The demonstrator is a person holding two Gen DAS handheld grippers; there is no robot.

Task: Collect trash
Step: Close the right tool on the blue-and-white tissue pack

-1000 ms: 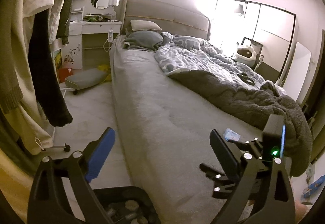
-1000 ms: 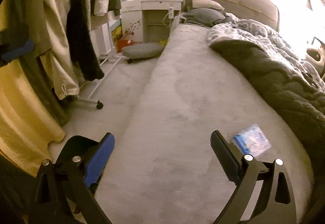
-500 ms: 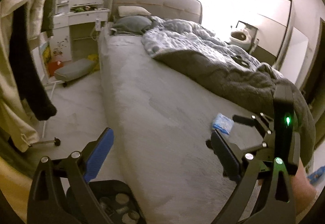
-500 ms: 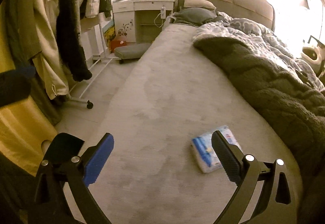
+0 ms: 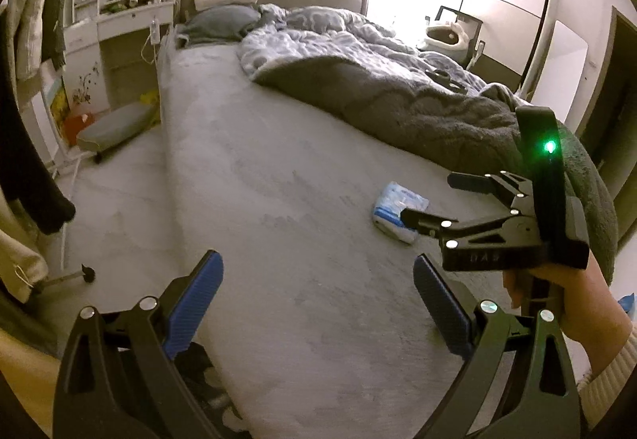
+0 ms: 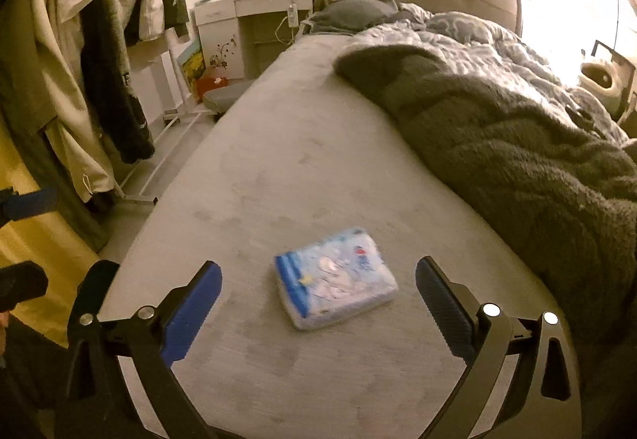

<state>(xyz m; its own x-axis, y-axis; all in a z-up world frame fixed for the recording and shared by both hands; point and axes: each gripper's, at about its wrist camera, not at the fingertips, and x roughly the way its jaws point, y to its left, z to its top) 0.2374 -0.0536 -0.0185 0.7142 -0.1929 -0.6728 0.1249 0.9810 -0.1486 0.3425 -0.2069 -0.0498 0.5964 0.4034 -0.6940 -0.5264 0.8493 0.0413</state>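
A blue and white plastic tissue packet (image 6: pixel 335 277) lies flat on the grey bed sheet (image 6: pixel 302 168). My right gripper (image 6: pixel 316 303) is open and hovers just short of the packet, which sits between the lines of its two fingers. The packet also shows in the left wrist view (image 5: pixel 398 209), partly behind the right gripper (image 5: pixel 428 200). My left gripper (image 5: pixel 316 299) is open and empty above the near bed edge. A black bin (image 5: pixel 203 395) with a few pieces in it sits below it on the floor.
A dark fleece blanket (image 6: pixel 517 160) covers the right half of the bed. Hanging clothes on a wheeled rack (image 6: pixel 99 80) stand at the left. A white dressing table (image 5: pixel 119 25) and a grey floor cushion (image 5: pixel 115 126) are by the headboard.
Both grippers have moved forward over the bed. The right gripper has closed in on the tissue packet, which now lies centred between its fingers. Both stay open.
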